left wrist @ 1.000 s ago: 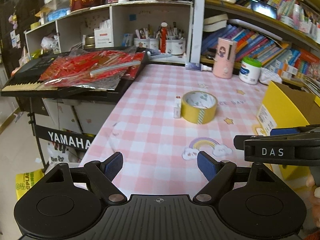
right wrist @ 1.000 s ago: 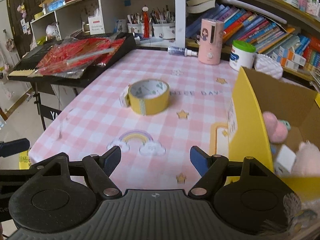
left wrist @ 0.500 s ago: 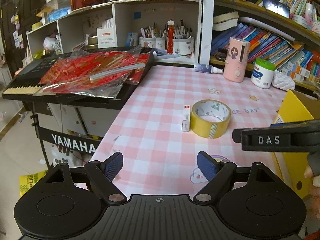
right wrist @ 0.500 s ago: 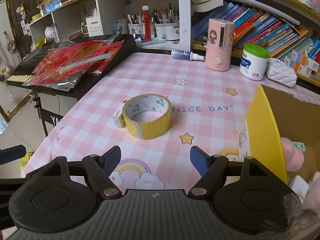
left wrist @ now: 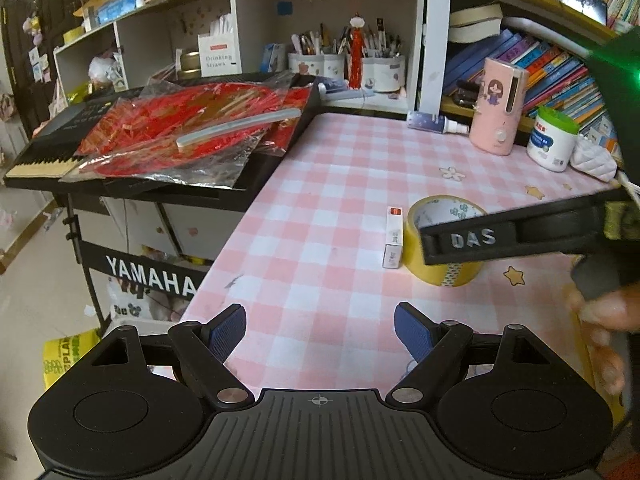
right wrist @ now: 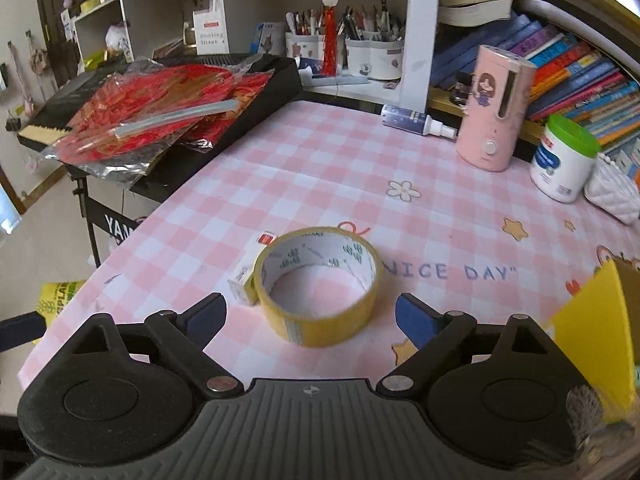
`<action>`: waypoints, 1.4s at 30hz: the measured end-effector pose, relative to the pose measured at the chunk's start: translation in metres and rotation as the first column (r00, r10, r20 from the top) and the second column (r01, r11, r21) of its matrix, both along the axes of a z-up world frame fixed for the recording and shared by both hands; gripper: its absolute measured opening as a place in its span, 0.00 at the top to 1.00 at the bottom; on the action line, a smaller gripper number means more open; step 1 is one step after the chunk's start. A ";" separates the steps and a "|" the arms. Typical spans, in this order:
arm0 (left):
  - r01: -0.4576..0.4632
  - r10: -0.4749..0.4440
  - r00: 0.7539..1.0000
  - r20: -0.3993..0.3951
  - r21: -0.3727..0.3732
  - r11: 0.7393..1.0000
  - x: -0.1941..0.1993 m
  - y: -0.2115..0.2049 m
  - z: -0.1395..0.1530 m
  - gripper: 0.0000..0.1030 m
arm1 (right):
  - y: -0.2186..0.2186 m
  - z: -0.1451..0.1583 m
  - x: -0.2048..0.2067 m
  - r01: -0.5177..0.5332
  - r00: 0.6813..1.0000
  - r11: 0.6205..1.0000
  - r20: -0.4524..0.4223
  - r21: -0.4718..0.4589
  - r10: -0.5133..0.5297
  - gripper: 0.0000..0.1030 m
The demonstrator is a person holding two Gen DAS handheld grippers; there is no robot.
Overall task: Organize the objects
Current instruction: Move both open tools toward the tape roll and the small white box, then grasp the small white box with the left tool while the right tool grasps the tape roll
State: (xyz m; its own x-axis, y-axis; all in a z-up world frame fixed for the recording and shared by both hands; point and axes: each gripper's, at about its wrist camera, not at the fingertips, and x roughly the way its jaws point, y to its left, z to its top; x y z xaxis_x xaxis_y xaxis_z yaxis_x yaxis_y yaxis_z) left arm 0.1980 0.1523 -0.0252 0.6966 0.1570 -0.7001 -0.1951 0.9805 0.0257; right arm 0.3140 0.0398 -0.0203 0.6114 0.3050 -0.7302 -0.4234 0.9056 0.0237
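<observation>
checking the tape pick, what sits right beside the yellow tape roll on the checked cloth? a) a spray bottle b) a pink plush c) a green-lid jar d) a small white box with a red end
d: a small white box with a red end lies right against the left side of the yellow tape roll, just ahead of the open right tongs; the jar and the spray bottle stand far back by the shelves.

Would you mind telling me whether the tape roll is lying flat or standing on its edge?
Lying flat. The tape roll rests on the table with its hole facing up, the checked cloth showing through the middle; a small box lies beside it.
</observation>
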 end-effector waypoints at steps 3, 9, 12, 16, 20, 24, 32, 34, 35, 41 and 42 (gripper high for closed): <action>0.005 -0.005 1.000 -0.013 0.003 1.000 0.005 -0.001 -0.003 0.19 | 0.006 -0.008 0.014 0.005 1.000 1.000 -0.019 -0.009 -0.005 0.11; 0.006 -0.006 1.000 -0.030 0.006 1.000 0.014 -0.003 -0.008 0.19 | 0.011 -0.023 0.035 0.014 0.998 1.000 -0.061 -0.011 -0.015 0.11; 0.011 -0.010 0.999 -0.033 0.009 1.000 0.019 -0.003 -0.008 0.19 | 0.012 -0.029 0.044 0.008 0.998 1.000 -0.065 -0.007 -0.009 0.11; 0.028 -0.027 0.999 -0.030 0.009 1.000 0.027 -0.007 -0.009 0.19 | 0.011 -0.035 0.052 -0.006 0.998 1.000 -0.066 0.016 0.007 0.11; 0.045 -0.045 0.999 -0.030 0.012 0.999 0.040 -0.010 -0.011 0.19 | 0.003 -0.032 0.052 0.006 0.998 0.999 -0.058 0.041 -0.003 0.12; 0.062 -0.062 0.998 -0.021 0.004 0.998 0.056 -0.014 -0.014 0.20 | -0.014 -0.011 0.048 0.078 0.997 0.992 -0.015 0.096 -0.077 0.12; 0.120 -0.120 0.993 -0.019 -0.019 0.993 0.098 -0.028 -0.026 0.48 | -0.042 0.014 0.045 0.187 0.979 0.975 0.060 0.119 -0.195 0.12; 0.125 -0.126 0.992 -0.023 -0.035 0.991 0.108 -0.029 -0.030 0.54 | -0.047 0.015 0.044 0.207 0.975 0.971 0.060 0.123 -0.216 0.12; 0.131 -0.132 0.991 -0.026 -0.037 0.991 0.112 -0.030 -0.032 0.57 | -0.049 0.016 0.043 0.213 0.973 0.969 0.059 0.124 -0.222 0.12; 0.182 -0.184 0.979 -0.083 -0.022 0.983 0.129 -0.036 -0.049 0.78 | -0.056 0.017 0.037 0.224 0.971 0.967 0.053 0.122 -0.232 0.12; 0.187 -0.187 0.979 -0.080 -0.013 0.982 0.128 -0.036 -0.050 0.83 | -0.057 0.018 0.036 0.225 0.971 0.967 0.054 0.122 -0.233 0.12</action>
